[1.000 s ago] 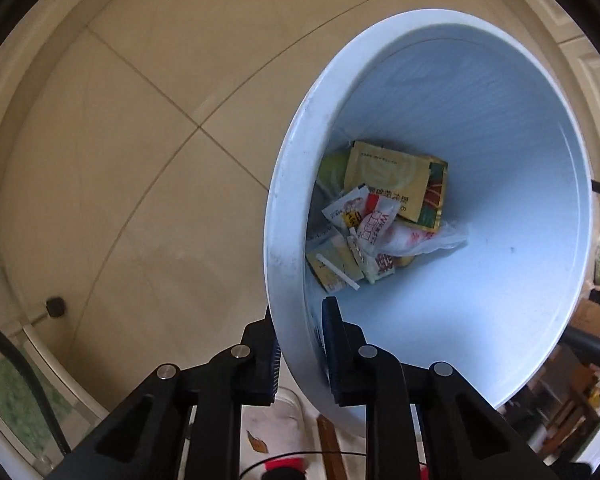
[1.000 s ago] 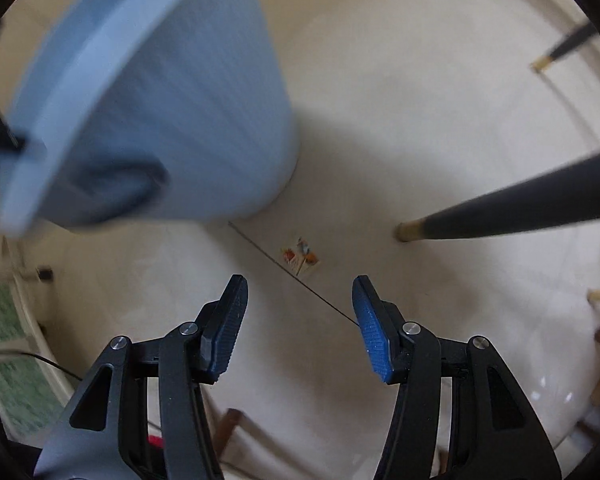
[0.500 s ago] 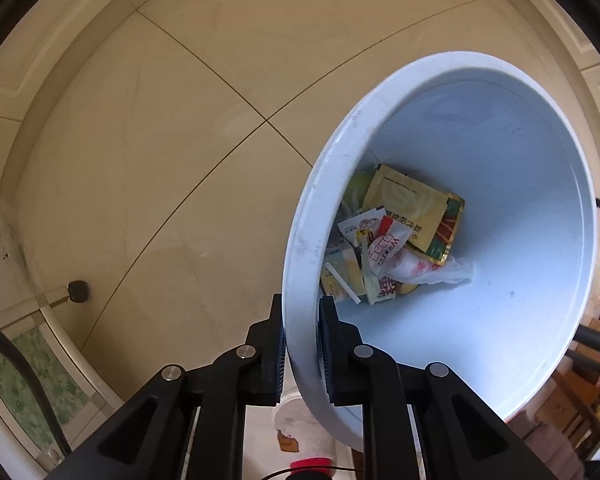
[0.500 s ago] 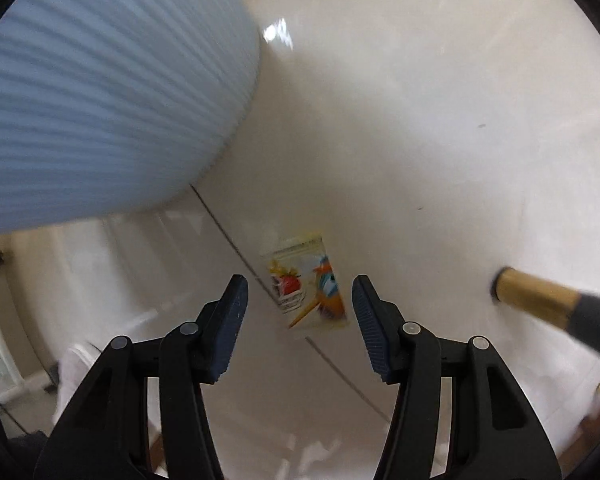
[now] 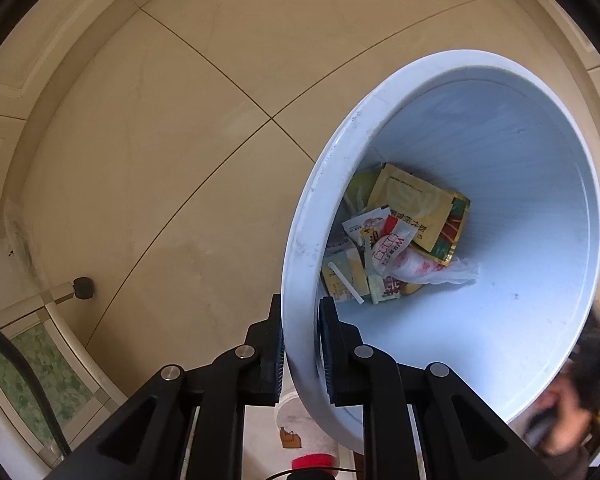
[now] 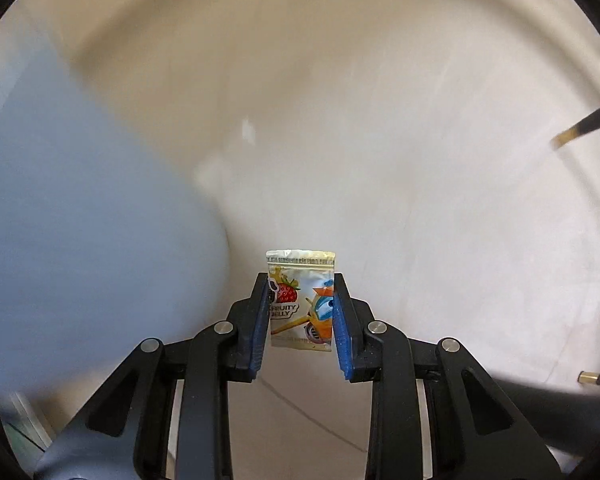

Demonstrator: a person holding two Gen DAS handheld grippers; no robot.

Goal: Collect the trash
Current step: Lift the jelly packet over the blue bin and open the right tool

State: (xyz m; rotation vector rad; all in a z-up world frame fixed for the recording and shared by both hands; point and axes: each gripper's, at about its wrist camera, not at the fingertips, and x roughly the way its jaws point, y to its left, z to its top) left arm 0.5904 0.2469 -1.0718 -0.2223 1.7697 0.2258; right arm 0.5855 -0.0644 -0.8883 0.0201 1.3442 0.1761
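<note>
My left gripper [image 5: 300, 314] is shut on the rim of a pale blue trash bin [image 5: 300, 236], one finger outside and one inside the wall. The bin tilts toward the camera, and several snack wrappers [image 5: 396, 236] lie at its bottom. In the right wrist view a small fruit jelly wrapper [image 6: 300, 304] stands upright between the blue pads [image 6: 340, 320] of my right gripper [image 6: 301, 294]. The jaws are closing and the pads press on the wrapper's side edges. The bin's outer wall [image 6: 80, 220] is a blur at the left.
Beige floor tiles lie under both grippers. There is a black door stop [image 5: 82, 287] and a green glass panel [image 5: 28, 376] at the left. A white cup [image 5: 292, 416] stands below the bin. A person's blurred hand [image 5: 560, 404] is at the lower right. Dark furniture legs [image 6: 584, 126] stand on the right.
The left gripper and the bin have sunk toward the floor. The right gripper came down over the wrapper on the tiles, and its jaws narrowed onto it.
</note>
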